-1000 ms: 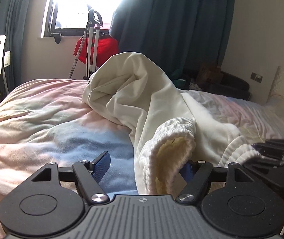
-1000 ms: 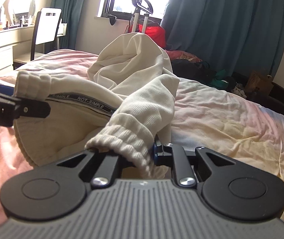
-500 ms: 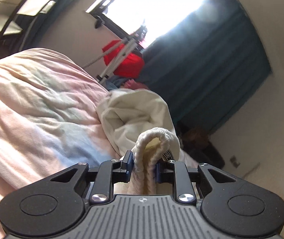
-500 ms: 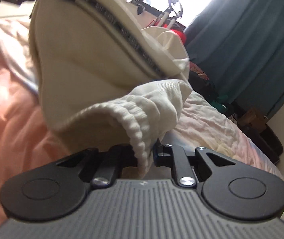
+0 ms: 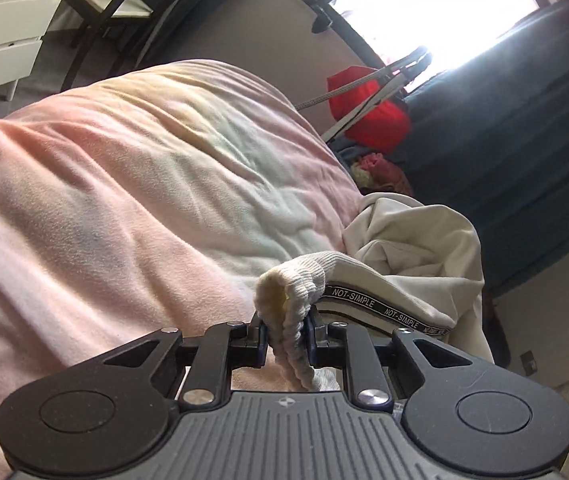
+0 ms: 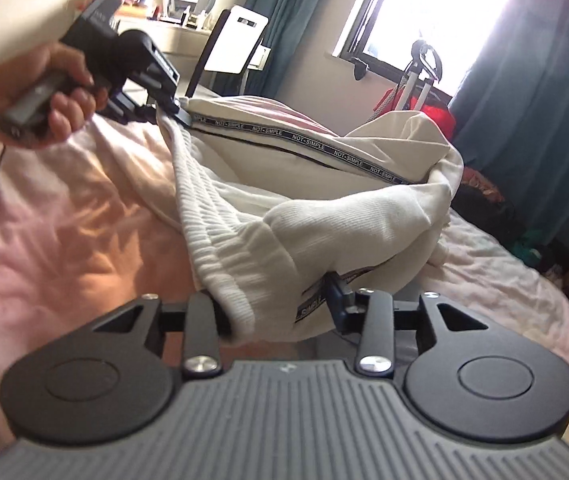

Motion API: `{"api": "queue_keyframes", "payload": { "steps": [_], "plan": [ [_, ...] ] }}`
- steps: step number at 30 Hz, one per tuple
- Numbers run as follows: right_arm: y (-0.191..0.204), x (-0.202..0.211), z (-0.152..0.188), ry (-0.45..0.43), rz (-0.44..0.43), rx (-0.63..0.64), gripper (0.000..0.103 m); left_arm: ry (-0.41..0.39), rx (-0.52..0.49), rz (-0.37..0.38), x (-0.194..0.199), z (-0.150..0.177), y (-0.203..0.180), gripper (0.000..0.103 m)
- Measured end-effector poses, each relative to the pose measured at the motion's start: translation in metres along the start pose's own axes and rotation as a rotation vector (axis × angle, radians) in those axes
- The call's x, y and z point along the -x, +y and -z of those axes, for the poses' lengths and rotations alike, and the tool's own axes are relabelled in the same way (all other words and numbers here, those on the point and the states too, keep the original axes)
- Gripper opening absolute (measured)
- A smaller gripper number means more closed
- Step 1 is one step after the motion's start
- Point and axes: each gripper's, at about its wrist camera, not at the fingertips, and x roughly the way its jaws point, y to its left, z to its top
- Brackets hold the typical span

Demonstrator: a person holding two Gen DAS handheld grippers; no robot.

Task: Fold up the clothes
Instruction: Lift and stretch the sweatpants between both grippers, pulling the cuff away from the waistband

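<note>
Left tool (image 5: pixel 286 334) and right tool (image 6: pixel 280 308) each clenched the cream trousers' (image 6: pixel 324 216) waistband above the bed (image 5: pixel 124 184); garment bunched, no fold made.

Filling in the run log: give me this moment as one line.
left gripper: shut on waistband | right gripper: shut on waistband | cream sweatpants: waistband stretched between grippers, legs bunched on bed | fold: not started

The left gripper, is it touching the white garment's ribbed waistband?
Touching. In the left wrist view the left gripper has both fingers pinching the ribbed waistband between them.
</note>
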Motion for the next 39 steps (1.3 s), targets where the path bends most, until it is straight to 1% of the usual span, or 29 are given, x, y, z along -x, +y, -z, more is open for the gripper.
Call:
{"api": "queue_keyframes", "payload": {
  "steps": [1, 2, 3, 4, 5, 7, 8, 9, 10, 12, 13, 14, 16, 19, 22, 24, 25, 27, 28, 29, 30, 31, 32, 35, 36, 37, 39],
  "plan": [
    [0.001, -0.001, 0.001, 0.013, -0.030, -0.007, 0.063, -0.016, -0.008, -0.009, 0.001, 0.000, -0.001, 0.019],
    [0.008, -0.004, 0.004, 0.028, -0.064, 0.016, 0.090, -0.020, -0.002, -0.021, 0.001, 0.000, 0.001, 0.019],
    [0.016, -0.007, 0.007, 0.043, -0.099, 0.039, 0.100, -0.024, 0.003, -0.032, 0.000, 0.000, 0.003, 0.019],
    [0.026, -0.011, 0.010, 0.059, -0.120, 0.075, 0.103, -0.014, 0.023, -0.032, -0.002, -0.001, 0.006, 0.019],
    [0.037, -0.017, 0.012, 0.073, -0.120, 0.122, 0.103, -0.016, 0.025, -0.036, -0.004, 0.000, 0.007, 0.019],
    [0.050, -0.025, 0.011, 0.090, -0.126, 0.159, 0.103, -0.019, 0.029, -0.043, -0.007, 0.000, 0.009, 0.020],
    [0.052, -0.028, 0.009, 0.091, -0.132, 0.150, 0.103, -0.020, 0.030, -0.038, -0.006, -0.001, 0.010, 0.020],
    [0.047, -0.026, 0.005, 0.080, -0.144, 0.093, 0.103, -0.020, 0.041, -0.031, -0.007, -0.001, 0.012, 0.020],
    [0.038, -0.024, 0.001, 0.064, -0.156, 0.020, 0.103, -0.018, 0.055, -0.027, -0.007, -0.002, 0.015, 0.020],
    [0.005, -0.018, -0.002, 0.022, -0.178, -0.213, 0.103, -0.016, 0.078, -0.020, -0.007, -0.002, 0.019, 0.019],
    [-0.013, -0.016, -0.003, 0.004, -0.186, -0.336, 0.101, -0.015, 0.090, -0.017, -0.008, -0.002, 0.022, 0.019],
    [-0.025, -0.016, -0.002, -0.002, -0.195, -0.426, 0.099, -0.015, 0.095, -0.016, -0.007, -0.002, 0.023, 0.019],
    [-0.027, -0.026, 0.004, 0.030, -0.217, -0.486, 0.094, -0.018, 0.102, -0.015, -0.006, -0.001, 0.024, 0.019],
    [-0.029, -0.041, 0.013, 0.078, -0.248, -0.576, 0.095, -0.023, 0.100, -0.018, -0.007, 0.000, 0.024, 0.019],
    [-0.032, -0.056, 0.022, 0.127, -0.280, -0.666, 0.095, -0.027, 0.088, -0.027, -0.007, 0.000, 0.022, 0.019],
    [-0.034, -0.066, 0.028, 0.159, -0.301, -0.725, 0.074, -0.030, 0.069, -0.035, -0.006, 0.001, 0.020, 0.019],
    [-0.035, -0.071, 0.031, 0.176, -0.312, -0.755, 0.071, -0.033, 0.058, -0.039, -0.006, 0.001, 0.018, 0.019],
    [-0.037, -0.081, 0.037, 0.209, -0.333, -0.815, 0.071, -0.040, 0.020, -0.055, -0.005, 0.002, 0.013, 0.020],
    [-0.037, -0.084, 0.039, 0.219, -0.331, -0.829, 0.065, -0.042, 0.009, -0.059, -0.004, 0.002, 0.012, 0.020],
    [-0.037, -0.082, 0.038, 0.213, -0.314, -0.829, 0.053, -0.040, 0.007, -0.059, -0.004, 0.002, 0.012, 0.020],
    [-0.041, -0.080, 0.038, 0.202, -0.307, -0.852, 0.048, -0.038, 0.006, -0.058, -0.004, 0.002, 0.012, 0.020],
    [-0.045, -0.076, 0.039, 0.185, -0.304, -0.880, 0.040, -0.035, 0.003, -0.058, -0.003, 0.003, 0.011, 0.020],
    [-0.050, -0.070, 0.038, 0.159, -0.305, -0.907, 0.037, -0.033, -0.001, -0.057, -0.003, 0.003, 0.011, 0.020],
    [-0.052, -0.050, 0.023, 0.080, -0.293, -0.863, 0.038, -0.038, -0.008, -0.055, 0.000, 0.004, 0.009, 0.020],
    [-0.053, -0.045, 0.020, 0.064, -0.301, -0.859, 0.039, -0.039, -0.003, -0.052, 0.000, 0.004, 0.009, 0.020],
    [-0.055, -0.043, 0.020, 0.060, -0.313, -0.870, 0.043, -0.041, 0.004, -0.050, 0.001, 0.003, 0.010, 0.020],
    [-0.062, -0.043, 0.025, 0.070, -0.334, -0.918, 0.046, -0.043, 0.024, -0.040, 0.002, 0.003, 0.013, 0.019]
  ]
}}
